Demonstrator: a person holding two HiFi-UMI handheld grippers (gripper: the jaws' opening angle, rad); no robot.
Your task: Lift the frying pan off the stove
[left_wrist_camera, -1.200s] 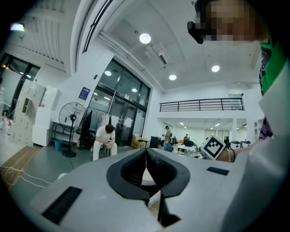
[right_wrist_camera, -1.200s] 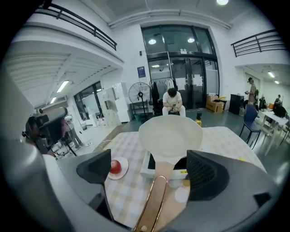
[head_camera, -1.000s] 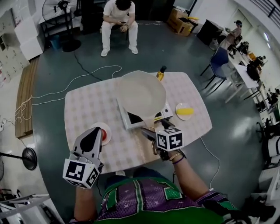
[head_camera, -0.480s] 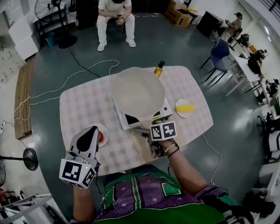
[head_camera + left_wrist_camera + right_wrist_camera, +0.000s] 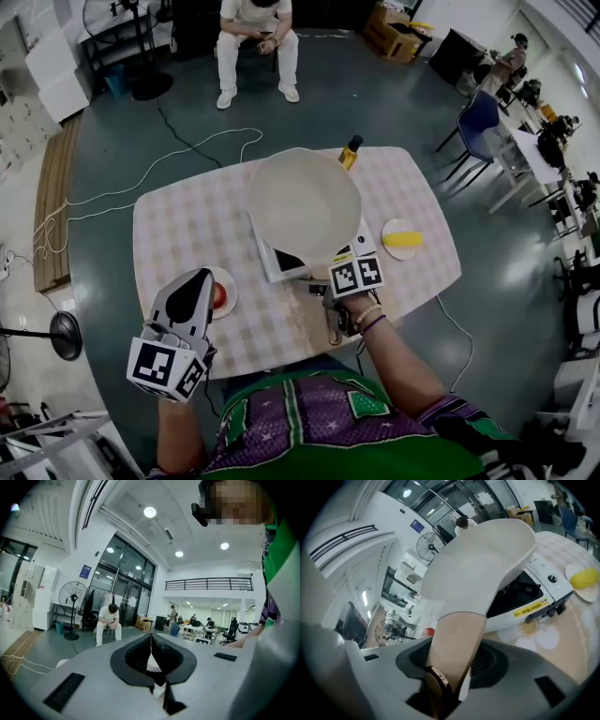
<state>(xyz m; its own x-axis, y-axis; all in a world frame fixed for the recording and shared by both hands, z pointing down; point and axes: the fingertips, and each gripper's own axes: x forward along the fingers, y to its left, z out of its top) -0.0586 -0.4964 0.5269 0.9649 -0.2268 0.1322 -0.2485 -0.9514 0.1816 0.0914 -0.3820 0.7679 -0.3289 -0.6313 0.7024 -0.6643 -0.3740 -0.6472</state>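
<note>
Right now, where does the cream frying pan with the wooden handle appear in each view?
Head view: the cream frying pan is mid-table, over the white stove.
Left gripper view: not in it.
Right gripper view: it fills the upper centre, wooden handle at bottom centre.
Shared landmark: the seated person in white, in all three.

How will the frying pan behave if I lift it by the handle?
The right tongs have just been closing on the handle. The pan is wide and reaches far past that grip, so it will probably sag forward. The smooth handle may twist in the tongs.
</note>
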